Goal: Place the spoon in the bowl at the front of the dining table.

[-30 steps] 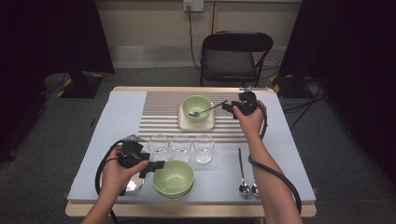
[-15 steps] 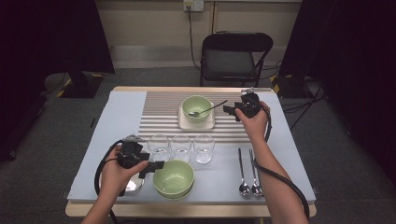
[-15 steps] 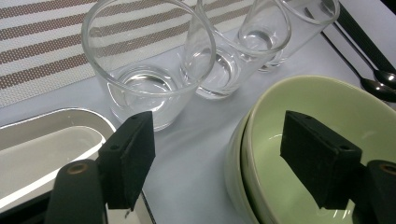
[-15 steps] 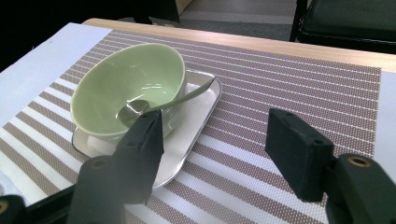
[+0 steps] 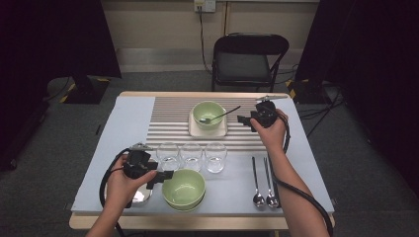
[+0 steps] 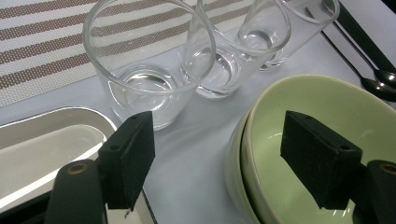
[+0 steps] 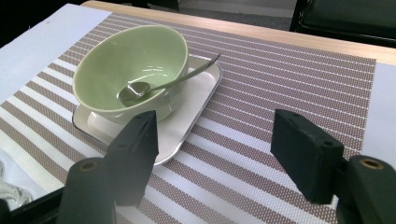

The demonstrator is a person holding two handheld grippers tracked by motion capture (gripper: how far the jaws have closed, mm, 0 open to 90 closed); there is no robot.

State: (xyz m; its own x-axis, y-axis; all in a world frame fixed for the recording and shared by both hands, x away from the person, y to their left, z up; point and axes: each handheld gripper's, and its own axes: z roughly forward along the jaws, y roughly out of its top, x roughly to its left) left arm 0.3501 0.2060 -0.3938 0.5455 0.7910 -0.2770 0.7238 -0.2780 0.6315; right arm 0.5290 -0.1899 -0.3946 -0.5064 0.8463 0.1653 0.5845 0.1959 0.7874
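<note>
Right gripper [image 5: 245, 119] jaws wide with nothing between them, just been opening; the spoon [image 7: 159, 85] lies ahead of them, bowl end in the green bowl [image 7: 128, 67], handle over its rim, bowl on a small white tray [image 7: 196, 109] on the striped mat [image 7: 261, 140]. Left gripper [image 5: 165, 176] also wide and holding nothing, straddling the rim of the near green bowl [image 6: 299, 116], three glasses [image 6: 149, 70] just beyond on the counter [image 5: 123, 123]

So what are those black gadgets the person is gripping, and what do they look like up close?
Each hand holds a black gripper: the left gripper and the right gripper. Each ends in two blocky black jaws with matte pads and brass-coloured pivot pins. A grey three-cornered plate sits on top of each, and a thick black cable trails from each in a loop. The forearms are bare, with no sleeves visible.
</note>
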